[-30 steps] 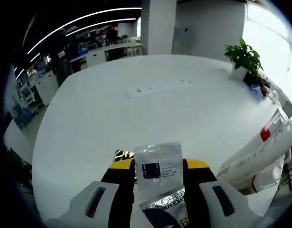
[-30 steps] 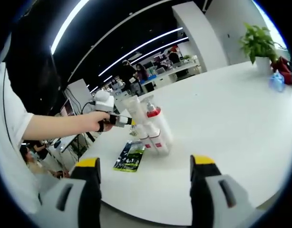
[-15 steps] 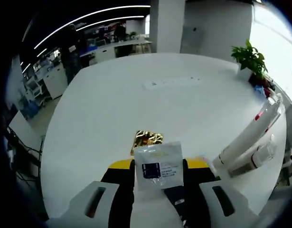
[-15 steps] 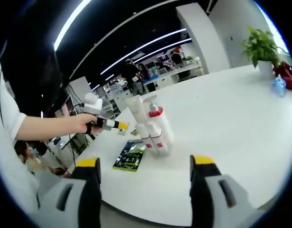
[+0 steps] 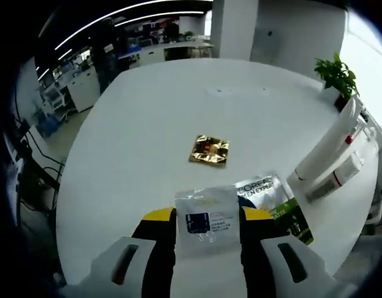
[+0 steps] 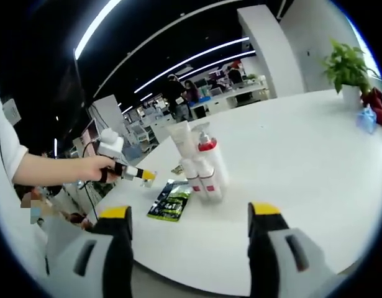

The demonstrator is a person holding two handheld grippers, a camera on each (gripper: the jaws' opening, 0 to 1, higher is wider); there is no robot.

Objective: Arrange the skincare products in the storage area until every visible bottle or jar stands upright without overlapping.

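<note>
A small white foil sachet with a dark blue label sits clamped between the left gripper's yellow-tipped jaws, raised above the round white table. Below lie a silver, blue and green sachet and a gold foil packet, apart. White tubes and bottles with red bands stand clustered upright. The right gripper hangs with jaws apart, holding nothing.

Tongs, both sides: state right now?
Left tongs: closed on a white sachet.
Right tongs: open, holding nothing.
</note>
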